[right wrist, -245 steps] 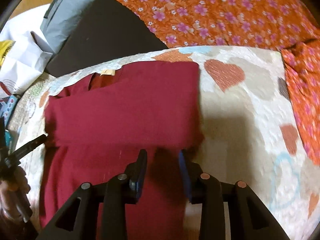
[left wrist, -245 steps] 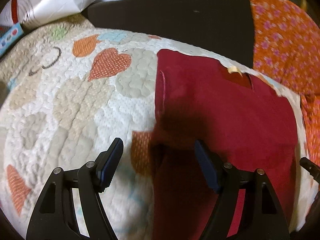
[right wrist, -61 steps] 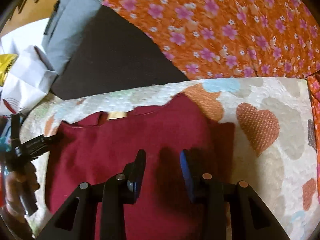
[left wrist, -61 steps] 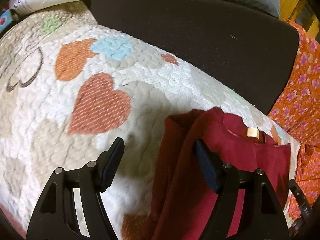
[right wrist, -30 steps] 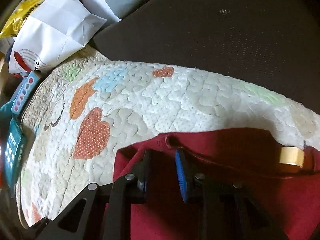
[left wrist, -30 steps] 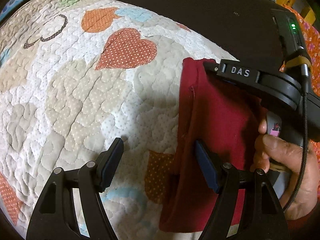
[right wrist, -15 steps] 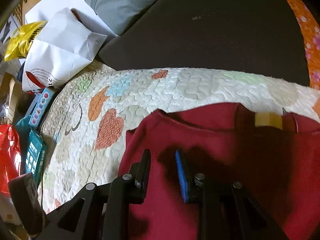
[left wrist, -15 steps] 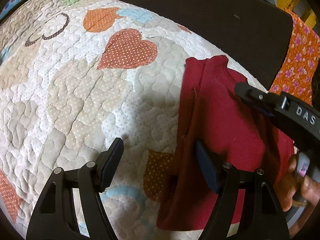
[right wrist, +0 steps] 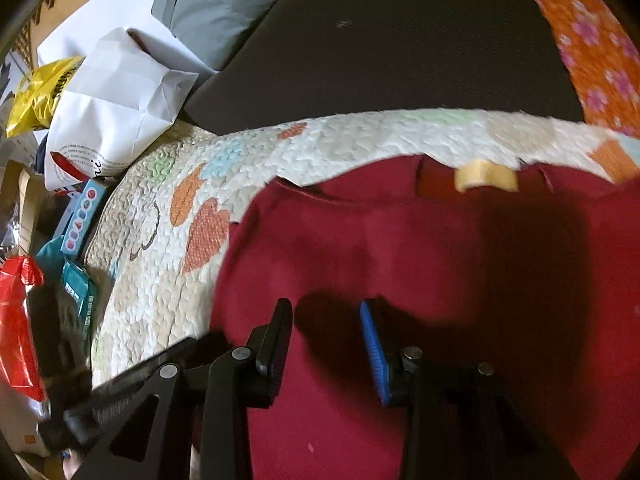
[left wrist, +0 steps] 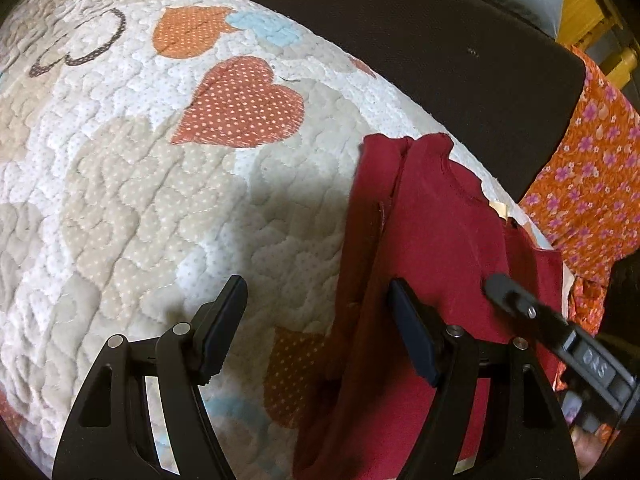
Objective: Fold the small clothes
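A dark red shirt (left wrist: 436, 240) lies folded on a quilt with hearts (left wrist: 168, 184). It also fills the lower right of the right wrist view (right wrist: 400, 248), with its tan neck label (right wrist: 486, 176) at the far edge. My left gripper (left wrist: 316, 312) is open and empty, straddling the shirt's left edge just above it. My right gripper (right wrist: 326, 320) is open and empty above the shirt's left part. The right gripper's body shows in the left wrist view (left wrist: 560, 336), and the left gripper's body in the right wrist view (right wrist: 120, 396).
A dark cushion (right wrist: 400, 40) lies beyond the quilt. Orange flowered cloth (left wrist: 592, 176) lies at the right. A white paper bag (right wrist: 116, 108), a yellow bag (right wrist: 36, 92), a red bag (right wrist: 16, 320) and boxes (right wrist: 80, 216) crowd the left side.
My right gripper has let go of the shirt's collar edge, opened and pulled back toward me. The shirt now lies flat, and my left gripper has stayed open beside it.
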### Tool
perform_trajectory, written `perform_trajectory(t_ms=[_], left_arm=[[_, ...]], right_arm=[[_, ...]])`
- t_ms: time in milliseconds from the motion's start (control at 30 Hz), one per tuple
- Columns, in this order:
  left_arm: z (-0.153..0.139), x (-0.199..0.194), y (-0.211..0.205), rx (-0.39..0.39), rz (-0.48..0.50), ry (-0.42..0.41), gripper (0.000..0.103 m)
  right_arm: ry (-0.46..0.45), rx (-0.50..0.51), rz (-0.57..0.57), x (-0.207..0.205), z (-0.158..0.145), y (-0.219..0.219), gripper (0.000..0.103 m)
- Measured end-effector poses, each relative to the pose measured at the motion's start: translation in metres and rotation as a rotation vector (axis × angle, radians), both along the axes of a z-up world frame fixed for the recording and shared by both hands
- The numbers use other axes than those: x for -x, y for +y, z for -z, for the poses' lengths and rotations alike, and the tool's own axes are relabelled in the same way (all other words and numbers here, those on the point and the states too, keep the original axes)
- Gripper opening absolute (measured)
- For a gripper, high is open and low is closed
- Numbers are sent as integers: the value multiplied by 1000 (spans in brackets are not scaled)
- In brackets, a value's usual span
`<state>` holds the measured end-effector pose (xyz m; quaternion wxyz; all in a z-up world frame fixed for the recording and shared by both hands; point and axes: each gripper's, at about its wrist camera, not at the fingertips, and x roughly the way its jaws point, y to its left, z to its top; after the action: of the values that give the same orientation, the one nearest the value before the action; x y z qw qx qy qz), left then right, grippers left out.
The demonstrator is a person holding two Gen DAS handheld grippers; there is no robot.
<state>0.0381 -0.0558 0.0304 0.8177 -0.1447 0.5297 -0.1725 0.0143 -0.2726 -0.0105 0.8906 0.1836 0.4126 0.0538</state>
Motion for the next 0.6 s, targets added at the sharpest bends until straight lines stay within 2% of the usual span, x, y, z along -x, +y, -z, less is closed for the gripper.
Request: perform_trajectory(t_ms=[133,333,433,600], left_arm=[[1,0,-6,-15,13,-31,73],[6,1,-12,15,17,-51,74],[7,0,-18,19,26,-48,74],[12,-1,-21,69,47,-27,74]], right_arm=[[-3,-15,1,13,3,-8,34],[-9,-30,4,23,2,-18,34],[-11,-45,19,25,2,-24,34],[-13,-58,22,29,4,-29,34]])
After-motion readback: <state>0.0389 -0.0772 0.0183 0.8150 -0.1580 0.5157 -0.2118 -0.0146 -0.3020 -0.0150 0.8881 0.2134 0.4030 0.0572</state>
